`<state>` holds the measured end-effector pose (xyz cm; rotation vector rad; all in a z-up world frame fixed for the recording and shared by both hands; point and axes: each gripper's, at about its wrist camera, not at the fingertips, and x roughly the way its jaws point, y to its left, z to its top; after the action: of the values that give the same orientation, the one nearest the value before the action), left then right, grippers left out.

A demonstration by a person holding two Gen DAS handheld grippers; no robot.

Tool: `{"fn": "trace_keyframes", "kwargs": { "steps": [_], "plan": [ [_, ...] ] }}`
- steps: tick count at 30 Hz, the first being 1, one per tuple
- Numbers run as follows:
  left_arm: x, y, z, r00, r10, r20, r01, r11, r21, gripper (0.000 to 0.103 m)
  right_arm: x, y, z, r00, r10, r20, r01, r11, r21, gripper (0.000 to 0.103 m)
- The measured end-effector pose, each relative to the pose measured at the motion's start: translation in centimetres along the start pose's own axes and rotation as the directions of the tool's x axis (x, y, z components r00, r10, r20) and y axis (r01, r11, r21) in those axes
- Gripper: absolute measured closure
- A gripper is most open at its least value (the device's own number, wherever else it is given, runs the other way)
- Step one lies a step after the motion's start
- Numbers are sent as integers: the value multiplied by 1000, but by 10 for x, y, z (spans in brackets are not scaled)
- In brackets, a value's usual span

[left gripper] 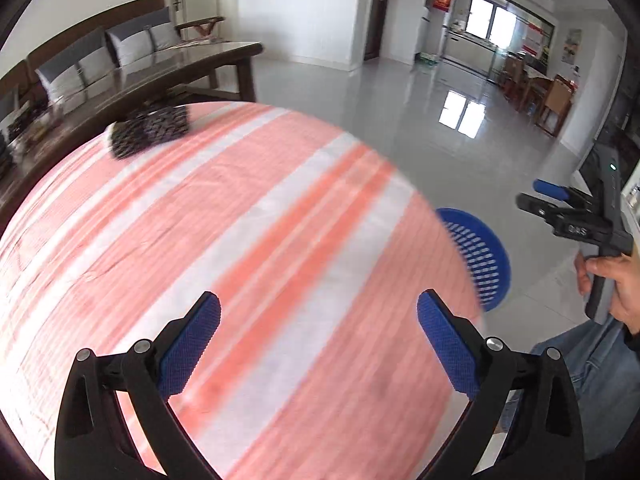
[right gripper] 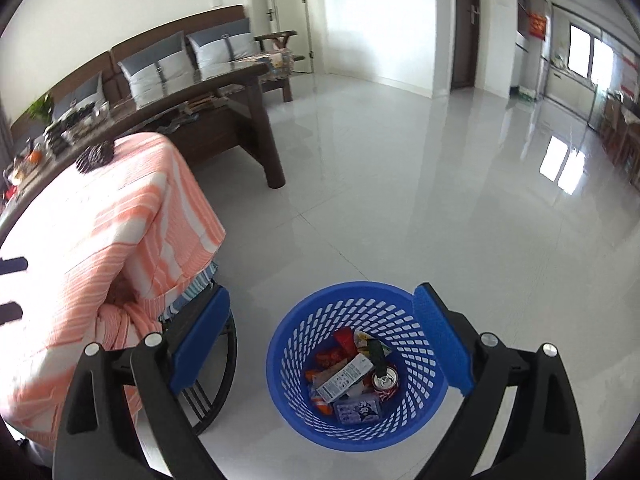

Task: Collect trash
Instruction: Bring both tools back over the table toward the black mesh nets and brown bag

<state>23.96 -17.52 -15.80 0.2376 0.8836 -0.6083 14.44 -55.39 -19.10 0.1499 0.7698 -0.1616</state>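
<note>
A dark patterned packet (left gripper: 150,130) lies at the far edge of the table with the orange and white striped cloth (left gripper: 224,248); it also shows in the right wrist view (right gripper: 96,157). My left gripper (left gripper: 318,320) is open and empty above the near part of the cloth. A blue mesh basket (right gripper: 308,332) stands on the floor to the right of the table, holding a can (right gripper: 385,379), a carton (right gripper: 344,378) and several wrappers. Its rim shows in the left wrist view (left gripper: 480,256). My right gripper (right gripper: 322,340) is open and empty above the basket; it also shows in the left wrist view (left gripper: 538,196).
A dark wooden coffee table (right gripper: 224,120) with clutter and a sofa with grey cushions (right gripper: 180,60) stand behind the striped table. Glossy white floor (right gripper: 420,184) stretches right toward a kitchen area. A chair frame (right gripper: 216,368) sits under the cloth's edge.
</note>
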Motion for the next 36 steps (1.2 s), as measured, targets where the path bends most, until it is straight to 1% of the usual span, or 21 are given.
{"fn": "trace_keyframes", "kwargs": {
  "steps": [4,6,9,13,14,15,16,19,21,24,26,28,29,31,34,36],
  "plan": [
    [-10,77,-10,993,115,-12,-116,990,-75,5,0,54,-11,997,80,-3,-80,994,-69,13],
    [-10,114,-14,988,155,-21,-156,981,-118,5,0,84,-12,992,125,-3,-124,986,-107,13],
    [-7,155,-20,981,186,-53,-192,969,-155,5,0,126,-4,982,189,-16,-190,971,-147,13],
    [6,189,-22,973,205,-107,-218,966,-138,5,4,179,23,963,267,-43,-270,941,-201,13],
    [8,195,-23,975,193,-115,-208,968,-142,5,8,191,33,958,281,-53,-286,933,-219,13],
    [8,198,-24,981,166,-104,-181,971,-157,5,12,202,41,955,291,-62,-297,925,-236,13],
    [8,198,-26,983,161,-86,-173,973,-151,5,18,214,51,951,299,-74,-308,917,-254,13],
    [7,196,-27,983,165,-76,-175,974,-144,5,42,248,84,947,304,-102,-321,884,-339,12],
    [7,192,-26,982,172,-77,-182,973,-145,4,66,274,106,943,302,-140,-333,855,-398,6],
    [7,192,-26,982,171,-77,-181,972,-148,4,110,314,138,943,274,-190,-333,818,-469,6],
    [6,191,-26,983,169,-76,-179,972,-150,4,136,340,157,946,252,-205,-324,789,-522,6],
    [7,192,-26,983,168,-76,-178,972,-152,4,160,367,174,943,246,-226,-333,745,-578,6],
    [7,192,-27,983,168,-76,-178,972,-152,4,170,379,180,943,239,-230,-331,719,-611,6],
    [7,192,-27,983,167,-76,-177,972,-153,4,187,400,189,937,238,-255,-349,664,-661,6],
    [7,192,-26,983,167,-76,-177,972,-154,4,207,419,199,921,245,-303,-389,622,-680,6],
    [7,192,-26,983,167,-76,-177,972,-154,4,218,424,200,919,223,-327,-393,596,-700,6]
  ]
}}
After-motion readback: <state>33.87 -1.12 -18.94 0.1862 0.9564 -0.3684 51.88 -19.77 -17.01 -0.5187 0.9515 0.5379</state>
